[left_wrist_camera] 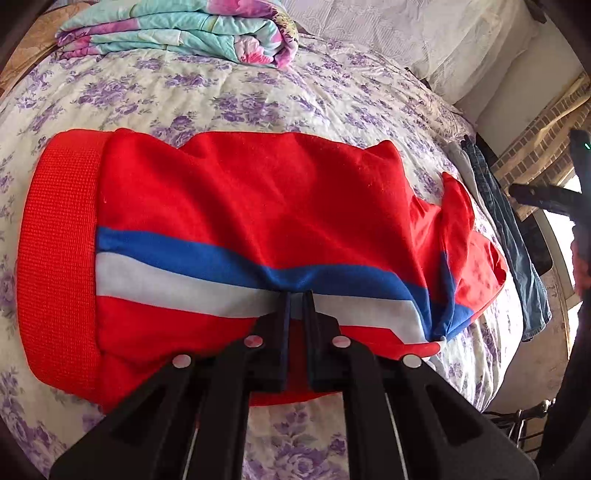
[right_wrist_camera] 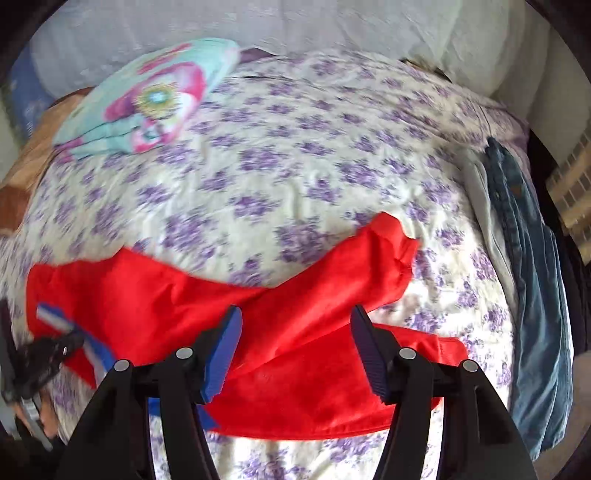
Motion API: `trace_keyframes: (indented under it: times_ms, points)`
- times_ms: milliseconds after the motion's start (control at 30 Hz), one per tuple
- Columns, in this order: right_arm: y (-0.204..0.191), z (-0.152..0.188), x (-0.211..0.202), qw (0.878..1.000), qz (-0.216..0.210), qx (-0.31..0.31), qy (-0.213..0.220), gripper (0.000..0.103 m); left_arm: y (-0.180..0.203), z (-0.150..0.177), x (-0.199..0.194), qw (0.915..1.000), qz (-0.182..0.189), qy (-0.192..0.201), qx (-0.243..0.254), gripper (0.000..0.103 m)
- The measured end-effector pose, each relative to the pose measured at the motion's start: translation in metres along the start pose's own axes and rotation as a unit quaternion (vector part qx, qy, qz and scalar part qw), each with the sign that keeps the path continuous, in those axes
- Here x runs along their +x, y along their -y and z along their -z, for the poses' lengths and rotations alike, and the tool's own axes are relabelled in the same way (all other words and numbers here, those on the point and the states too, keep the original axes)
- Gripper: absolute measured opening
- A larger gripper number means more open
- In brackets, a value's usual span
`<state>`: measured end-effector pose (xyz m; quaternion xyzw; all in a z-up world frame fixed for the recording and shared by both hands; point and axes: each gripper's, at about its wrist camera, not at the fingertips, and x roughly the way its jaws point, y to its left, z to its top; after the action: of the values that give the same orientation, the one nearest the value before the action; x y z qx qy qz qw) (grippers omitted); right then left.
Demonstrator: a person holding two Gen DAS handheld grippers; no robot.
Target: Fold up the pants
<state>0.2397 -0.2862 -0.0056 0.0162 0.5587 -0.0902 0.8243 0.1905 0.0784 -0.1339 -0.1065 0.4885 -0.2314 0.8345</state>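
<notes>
Red pants on floral bed, left claw pinching.
Left claw [left_wrist_camera: 296,295] clamps the red pants [left_wrist_camera: 236,229] at the striped edge; right claw [right_wrist_camera: 295,325] gapes above them. Purple-flowered bedsheet [left_wrist_camera: 258,99] beyond; folded quilt [left_wrist_camera: 177,29] far-left, jeans [right_wrist_camera: 535,295] right.

Left tongs [left_wrist_camera: 296,295] pinched, right tongs [right_wrist_camera: 295,314] agape.

Counted one pair of red pants [left_wrist_camera: 258,206] with one blue stripe and one white stripe, pinched between the jaws of the left gripper [left_wrist_camera: 296,295]. Counted two grippers in all; the right gripper [right_wrist_camera: 295,314] stood with jaws wide apart over the red cloth. Noted two pant legs ahead of the right jaws. Logged one folded floral blanket [left_wrist_camera: 177,29] far ahead and left of the jaws. Logged one pair of jeans [right_wrist_camera: 535,288] right of the jaws, with one pale garment [right_wrist_camera: 484,206] just beside. Recorded one purple-flowered bedsheet [left_wrist_camera: 258,96] beneath everything.
</notes>
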Motion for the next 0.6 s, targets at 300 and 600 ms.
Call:
trace_keyframes:
  times_ms: [300, 600]
  points:
    - [0.005, -0.063, 0.107, 0.987, 0.091, 0.071, -0.115, 0.045, 0.001, 0.003, -0.002, 0.9998, -0.001, 0.010, 0.015, 0.007]
    - [0.019, -0.064, 0.147, 0.977, 0.143, 0.072, -0.138, 0.006, -0.004, 0.003, -0.003, 0.9998, 0.020, 0.006, 0.008, 0.007]
